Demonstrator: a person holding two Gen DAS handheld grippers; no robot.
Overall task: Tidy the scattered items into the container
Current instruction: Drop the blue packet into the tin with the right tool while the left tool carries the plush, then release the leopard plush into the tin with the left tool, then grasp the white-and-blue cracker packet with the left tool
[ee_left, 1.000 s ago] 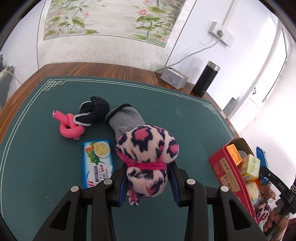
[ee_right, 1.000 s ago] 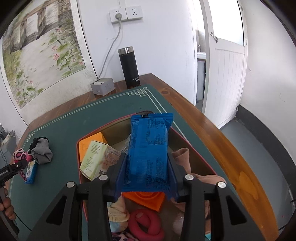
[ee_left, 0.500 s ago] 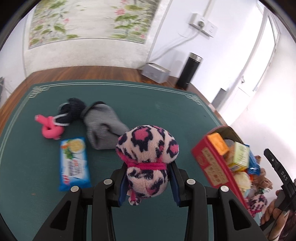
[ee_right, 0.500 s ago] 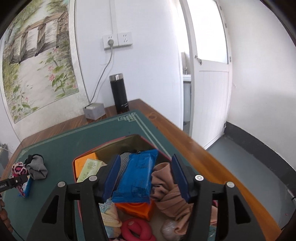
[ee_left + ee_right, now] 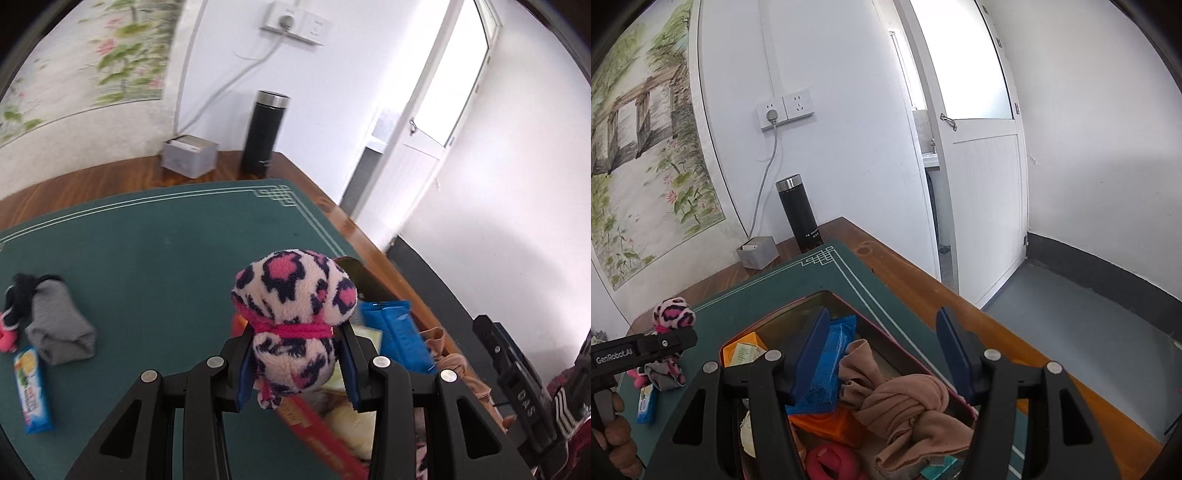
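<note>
Left gripper [image 5: 295, 363] tilts down, clenching the leopard sock [image 5: 293, 306]; right gripper [image 5: 882, 354] (jaws apart, empty) over the tin [image 5: 886, 338]

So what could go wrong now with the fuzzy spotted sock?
The red tin already looks crowded, so the spotted sock held in the left gripper might land on the blue packet and tumble out. The open right gripper hangs over the tin, so the two could bump.
</note>
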